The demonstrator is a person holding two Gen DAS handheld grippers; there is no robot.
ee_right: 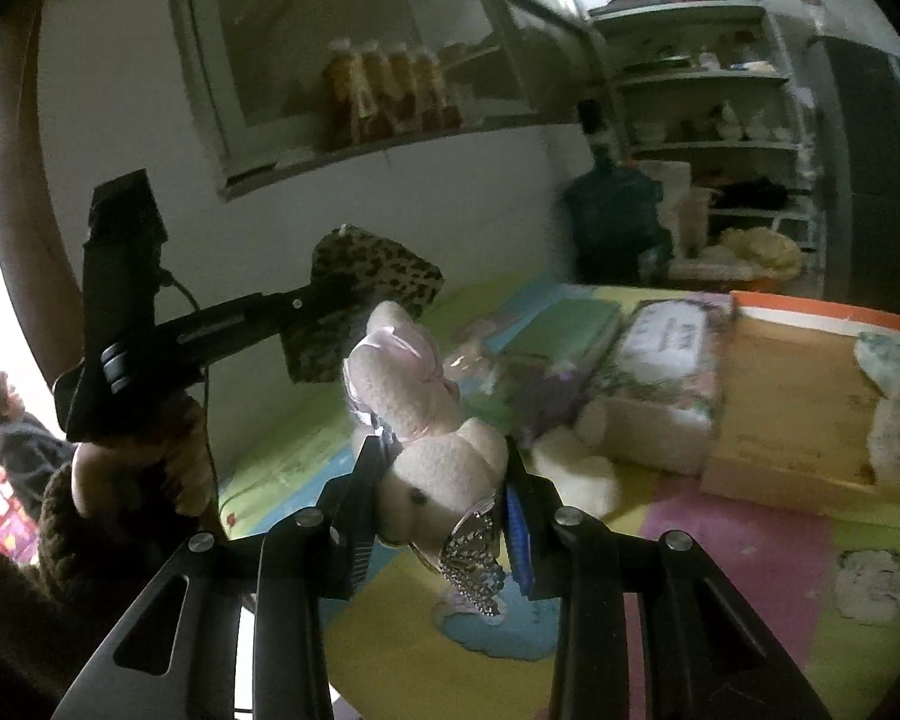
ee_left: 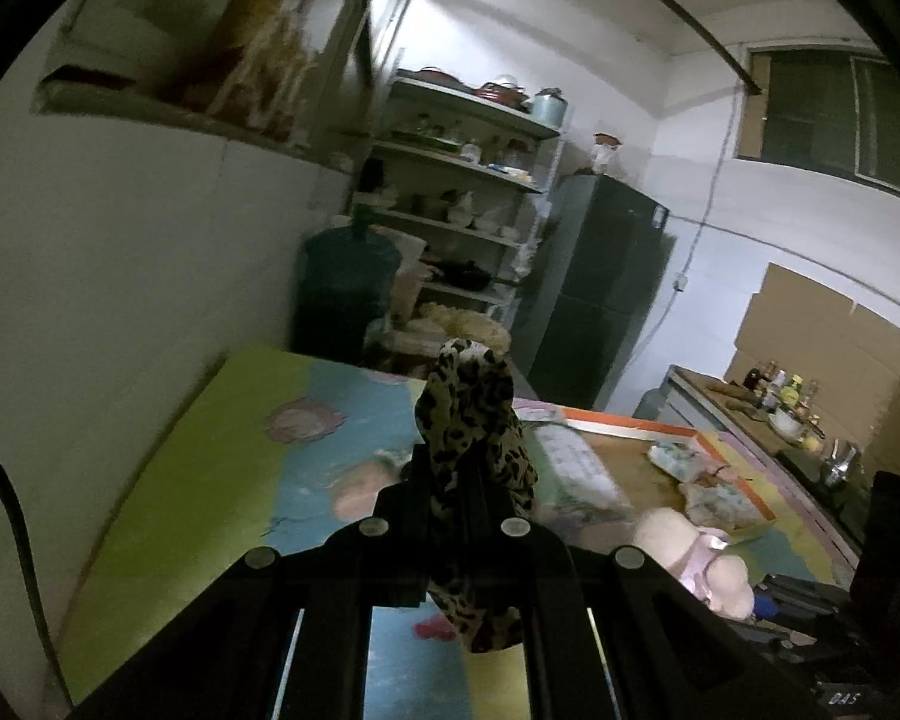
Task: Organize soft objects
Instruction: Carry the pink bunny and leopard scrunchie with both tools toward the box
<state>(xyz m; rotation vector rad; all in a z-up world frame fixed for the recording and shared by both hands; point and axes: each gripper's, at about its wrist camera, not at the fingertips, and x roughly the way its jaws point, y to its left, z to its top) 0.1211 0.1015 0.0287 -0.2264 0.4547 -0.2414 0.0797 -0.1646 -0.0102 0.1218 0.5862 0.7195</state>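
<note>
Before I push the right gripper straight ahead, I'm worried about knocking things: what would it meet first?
Probably the floral box and cream plush lying before it, beyond the plush rabbit the right gripper holds; depth is unclear.

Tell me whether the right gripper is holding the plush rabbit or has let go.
Holding. The right gripper is shut on the plush rabbit: both fingers press its body, and it hangs clear above the mat.

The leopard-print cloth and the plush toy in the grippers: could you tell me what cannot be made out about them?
- Leopard-print cloth, left wrist view: its middle is hidden between the left gripper fingers; what kind of item it is stays unclear.
- Plush toy, right wrist view: the right gripper covers its sides; its face is unclear.
</note>
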